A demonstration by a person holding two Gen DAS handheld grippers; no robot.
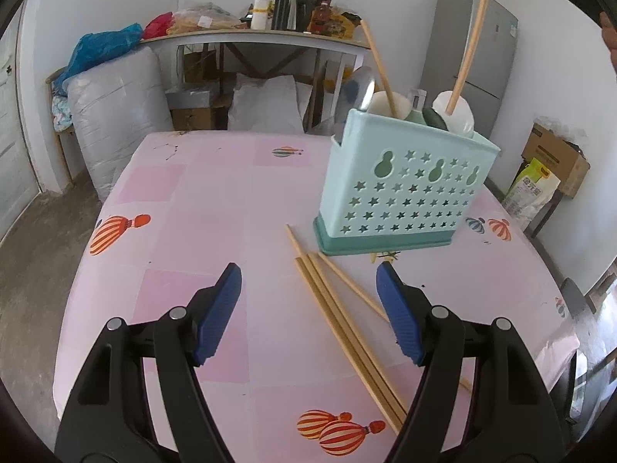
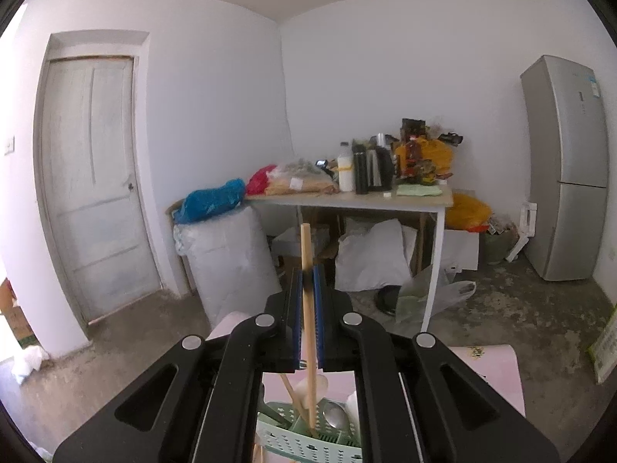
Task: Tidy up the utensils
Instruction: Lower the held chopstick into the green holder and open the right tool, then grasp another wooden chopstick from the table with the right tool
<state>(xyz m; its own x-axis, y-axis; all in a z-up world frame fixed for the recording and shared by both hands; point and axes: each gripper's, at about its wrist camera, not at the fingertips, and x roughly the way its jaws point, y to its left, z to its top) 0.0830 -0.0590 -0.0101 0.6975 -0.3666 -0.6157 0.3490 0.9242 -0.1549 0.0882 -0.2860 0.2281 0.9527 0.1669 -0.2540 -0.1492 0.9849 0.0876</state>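
Holding: my right gripper point(image 2: 307, 289) clamped one pale wooden chopstick point(image 2: 308, 332), upright over the mint star-punched plastic caddy point(image 2: 304, 441).
Left gripper point(image 1: 308, 308): spread wide, empty.
Loose wooden chopsticks point(image 1: 347, 332): lay between its fingers, running diagonally away toward the caddy; left nearer.

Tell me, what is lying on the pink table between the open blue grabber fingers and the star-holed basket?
In the left wrist view, loose wooden chopsticks lie on the pink balloon-print tablecloth, between the open left gripper and the light-blue star-holed plastic utensil basket.
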